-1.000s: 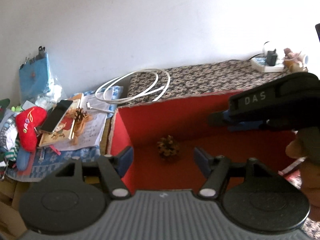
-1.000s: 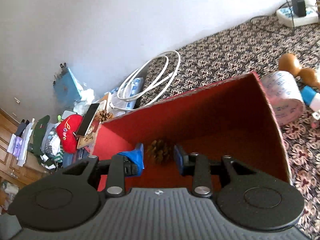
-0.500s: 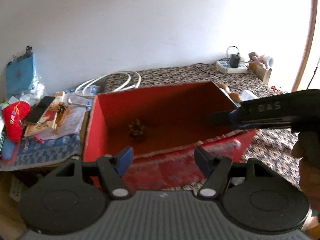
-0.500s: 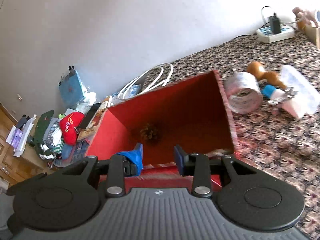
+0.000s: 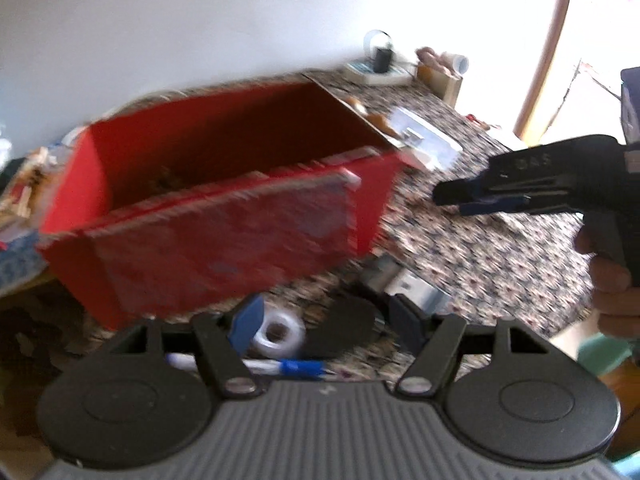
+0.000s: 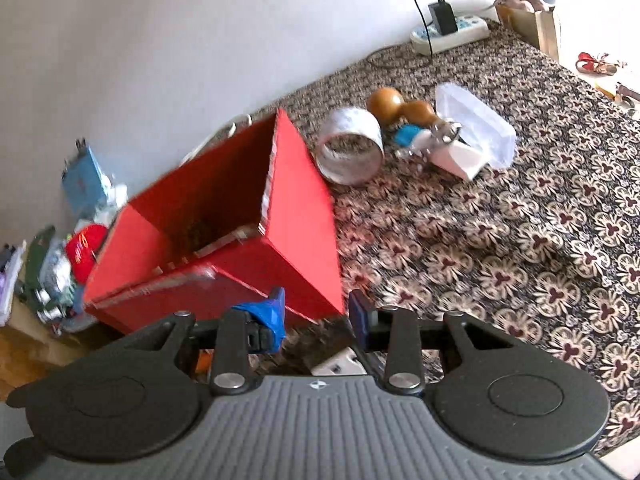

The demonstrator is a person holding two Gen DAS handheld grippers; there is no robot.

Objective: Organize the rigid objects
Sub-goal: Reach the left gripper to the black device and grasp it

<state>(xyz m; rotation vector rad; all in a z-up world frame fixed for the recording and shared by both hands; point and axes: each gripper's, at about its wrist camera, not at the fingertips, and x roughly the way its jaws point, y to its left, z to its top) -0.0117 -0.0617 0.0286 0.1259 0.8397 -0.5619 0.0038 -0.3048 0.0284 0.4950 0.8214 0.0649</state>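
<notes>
A red open-topped box [image 5: 224,236] stands on the patterned cloth [image 5: 500,256], blurred, with a pine cone [image 5: 164,178] inside on its floor. My left gripper [image 5: 328,320] hangs open in front of the box's near wall, above a small white tape roll [image 5: 280,332], a black disc [image 5: 344,330] and a blue-capped pen [image 5: 288,366]. My right gripper [image 6: 316,316] is narrowly open with nothing between its fingers, near the box's [image 6: 224,240] front right corner. In the left wrist view the right gripper [image 5: 452,200] shows from the side, held by a hand [image 5: 612,284].
Right of the box lie a wide tape roll [image 6: 348,152], a brown gourd [image 6: 400,108], a clear plastic container [image 6: 476,128] and a power strip [image 6: 452,28] by the wall. A metal piece [image 5: 412,288] lies near my left fingers. Clutter with a red plush [image 6: 84,248] sits left of the box.
Both grippers have pulled back from above the box interior to in front of its near wall. The small items on the cloth have come into view under the left gripper.
</notes>
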